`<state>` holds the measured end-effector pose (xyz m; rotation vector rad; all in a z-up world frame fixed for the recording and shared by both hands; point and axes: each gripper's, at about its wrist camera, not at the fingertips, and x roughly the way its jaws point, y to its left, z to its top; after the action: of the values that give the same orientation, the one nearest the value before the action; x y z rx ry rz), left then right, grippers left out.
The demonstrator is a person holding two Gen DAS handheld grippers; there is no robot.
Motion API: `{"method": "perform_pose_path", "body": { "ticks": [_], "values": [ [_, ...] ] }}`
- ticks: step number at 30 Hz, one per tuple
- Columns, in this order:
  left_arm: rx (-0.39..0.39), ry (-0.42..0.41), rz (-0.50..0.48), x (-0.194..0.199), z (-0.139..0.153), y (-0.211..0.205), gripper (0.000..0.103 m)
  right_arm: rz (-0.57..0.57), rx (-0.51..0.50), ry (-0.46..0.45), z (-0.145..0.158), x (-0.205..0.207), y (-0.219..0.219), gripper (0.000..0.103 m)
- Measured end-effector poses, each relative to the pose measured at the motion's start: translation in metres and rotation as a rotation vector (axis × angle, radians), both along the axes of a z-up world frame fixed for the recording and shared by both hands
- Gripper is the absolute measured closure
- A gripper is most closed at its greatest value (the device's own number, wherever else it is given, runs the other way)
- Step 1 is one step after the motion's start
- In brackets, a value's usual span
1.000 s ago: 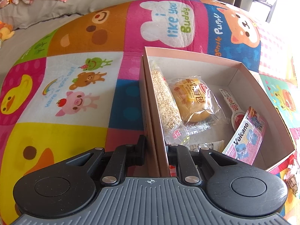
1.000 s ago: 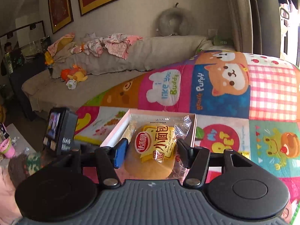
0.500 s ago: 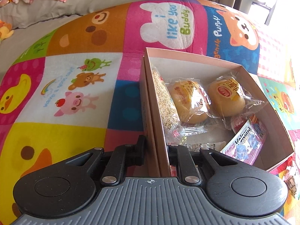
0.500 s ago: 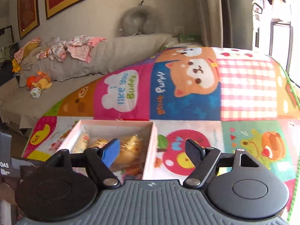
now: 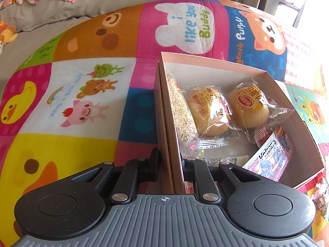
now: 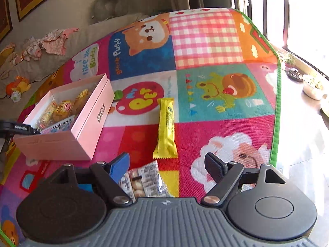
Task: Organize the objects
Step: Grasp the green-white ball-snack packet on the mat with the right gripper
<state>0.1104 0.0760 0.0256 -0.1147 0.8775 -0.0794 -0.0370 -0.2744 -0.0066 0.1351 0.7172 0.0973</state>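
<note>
Left claw (image 5: 170, 164) clamps the pink box (image 6: 86, 123) wall; right claw (image 6: 167, 164), just opening wide and empty, hangs over the mat's (image 6: 205, 41) near edge above the yellow bar (image 6: 166, 127): light, slick, crushable, best pinched mid-length.

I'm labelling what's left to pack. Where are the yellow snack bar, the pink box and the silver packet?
yellow snack bar (image 6: 166, 128): right wrist view, middle of wrapper.
pink box (image 6: 90, 127): right wrist view, long side wall.
silver packet (image 6: 147, 180): right wrist view, printed face.
</note>
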Motion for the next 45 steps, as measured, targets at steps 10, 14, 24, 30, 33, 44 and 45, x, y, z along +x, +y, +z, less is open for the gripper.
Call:
{"method": "perform_pose_path", "body": {
  "ticks": [10,14,24,30,33,44,45],
  "values": [
    [0.022,0.011,0.004,0.000,0.001,-0.004,0.086,0.132,0.057,-0.001,-0.024,-0.011,0.035,0.010],
    [0.026,0.013,0.005,0.000,0.002,-0.005,0.086,0.161,0.078,-0.021,-0.022,-0.017,0.040,0.010],
    [0.028,0.016,0.005,0.001,0.002,-0.005,0.086,0.102,-0.001,-0.023,-0.020,0.001,0.046,0.010],
    [0.032,0.017,0.002,0.002,0.002,-0.006,0.086,0.081,-0.029,-0.023,-0.021,0.023,0.065,0.011],
    [0.036,0.020,0.003,0.002,0.002,-0.007,0.086,0.069,-0.063,-0.030,-0.025,0.020,0.070,0.023],
    [0.034,0.021,0.005,0.002,0.002,-0.007,0.086,0.031,-0.113,-0.031,-0.023,-0.016,0.054,0.043],
    [0.033,0.020,0.005,0.002,0.002,-0.007,0.086,0.029,-0.111,-0.029,-0.023,-0.019,0.053,0.043]
  ]
}}
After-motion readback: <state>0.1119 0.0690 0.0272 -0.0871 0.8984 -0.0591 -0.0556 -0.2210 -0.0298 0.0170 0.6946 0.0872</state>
